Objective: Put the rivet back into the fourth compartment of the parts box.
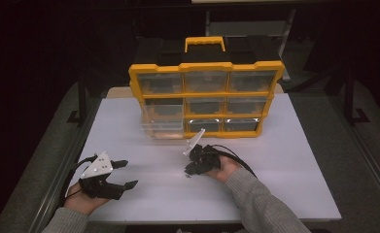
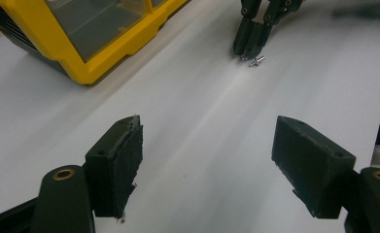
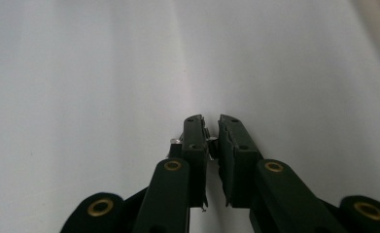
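The left gripper point(image 1: 122, 174) rests low near the front left corner of the surface point(image 1: 294, 160), held from below by the left hand point(image 1: 80, 201), its jaws standing wide apart with nothing between them. The right gripper point(image 1: 190, 170) sits near the middle of the surface, tips tilted down onto it, jaws drawn nearly together; the right hand point(image 1: 226, 169) grips it, grey sleeve point(image 1: 260, 204) trailing to the front edge.

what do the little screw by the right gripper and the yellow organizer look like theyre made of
The screw looks like bare metal: silvery, with a bright glint. The organizer looks like moulded plastic: an opaque, smooth yellow frame with see-through drawer fronts showing the dark interior behind. Neither is certain from looks alone.
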`<state>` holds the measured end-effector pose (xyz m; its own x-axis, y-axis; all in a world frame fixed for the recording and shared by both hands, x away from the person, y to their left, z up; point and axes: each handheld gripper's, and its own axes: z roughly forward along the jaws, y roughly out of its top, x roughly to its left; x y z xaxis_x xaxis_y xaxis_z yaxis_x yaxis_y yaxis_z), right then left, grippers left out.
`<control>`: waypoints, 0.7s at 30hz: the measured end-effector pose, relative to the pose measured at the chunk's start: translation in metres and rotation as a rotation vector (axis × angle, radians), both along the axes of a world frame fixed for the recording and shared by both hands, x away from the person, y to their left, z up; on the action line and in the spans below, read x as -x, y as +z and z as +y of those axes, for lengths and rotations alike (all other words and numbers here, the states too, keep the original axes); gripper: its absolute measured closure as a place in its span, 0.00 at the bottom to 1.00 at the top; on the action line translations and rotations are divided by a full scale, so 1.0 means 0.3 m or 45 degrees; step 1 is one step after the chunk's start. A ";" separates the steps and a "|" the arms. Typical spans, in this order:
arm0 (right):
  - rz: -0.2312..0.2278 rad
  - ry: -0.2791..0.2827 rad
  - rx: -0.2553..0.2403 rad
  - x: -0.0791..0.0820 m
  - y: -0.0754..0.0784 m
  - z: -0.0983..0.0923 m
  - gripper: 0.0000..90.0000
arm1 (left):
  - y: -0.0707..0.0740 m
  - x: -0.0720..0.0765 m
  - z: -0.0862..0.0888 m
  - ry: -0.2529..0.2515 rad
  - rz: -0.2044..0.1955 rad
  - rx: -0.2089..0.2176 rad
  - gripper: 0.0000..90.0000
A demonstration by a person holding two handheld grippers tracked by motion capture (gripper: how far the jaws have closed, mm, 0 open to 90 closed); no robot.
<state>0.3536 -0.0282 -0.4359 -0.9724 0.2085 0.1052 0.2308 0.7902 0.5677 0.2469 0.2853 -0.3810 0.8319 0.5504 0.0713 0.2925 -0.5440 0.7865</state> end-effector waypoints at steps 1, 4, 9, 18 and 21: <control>0.006 -0.001 0.000 -0.001 0.000 -0.001 0.90 | 0.001 -0.001 0.002 -0.005 -0.002 -0.012 0.29; 0.014 0.004 -0.008 -0.005 -0.001 -0.003 0.90 | 0.001 -0.001 0.002 -0.006 -0.002 -0.011 0.29; 0.060 -0.027 0.004 -0.010 0.004 -0.018 0.90 | 0.000 -0.001 0.004 0.002 0.000 -0.005 0.29; 0.078 -0.037 -0.008 -0.019 0.034 -0.052 0.90 | 0.000 -0.004 -0.001 -0.010 -0.003 -0.017 0.29; 0.069 -0.031 -0.017 -0.025 0.054 -0.063 0.90 | 0.000 -0.002 -0.001 -0.007 -0.002 -0.014 0.29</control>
